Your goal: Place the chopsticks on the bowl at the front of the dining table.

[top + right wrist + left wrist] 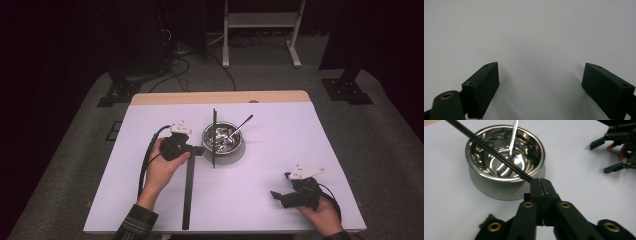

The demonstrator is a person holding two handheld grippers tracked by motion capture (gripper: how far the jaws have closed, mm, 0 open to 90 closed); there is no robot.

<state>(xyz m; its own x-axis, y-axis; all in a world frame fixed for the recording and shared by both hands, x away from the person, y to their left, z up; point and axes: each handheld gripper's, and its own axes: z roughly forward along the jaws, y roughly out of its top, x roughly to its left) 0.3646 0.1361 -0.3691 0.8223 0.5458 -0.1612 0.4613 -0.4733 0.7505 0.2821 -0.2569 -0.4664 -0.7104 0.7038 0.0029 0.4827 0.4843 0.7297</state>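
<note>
Pressed together on the black stick (499,157), the left gripper (541,185) should lift it gently off the steel bowl (474,182) just ahead, seemingly clear of the spoon (513,137), while the right gripper (540,80) rests spread.

A lab or recording studio is showing here: black curtains (60,45) are hanging around a grey carpeted floor (380,140). Cables (185,65) are trailing on the far left, beside a white equipment stand (260,20) and a white-covered table (280,150).
</note>
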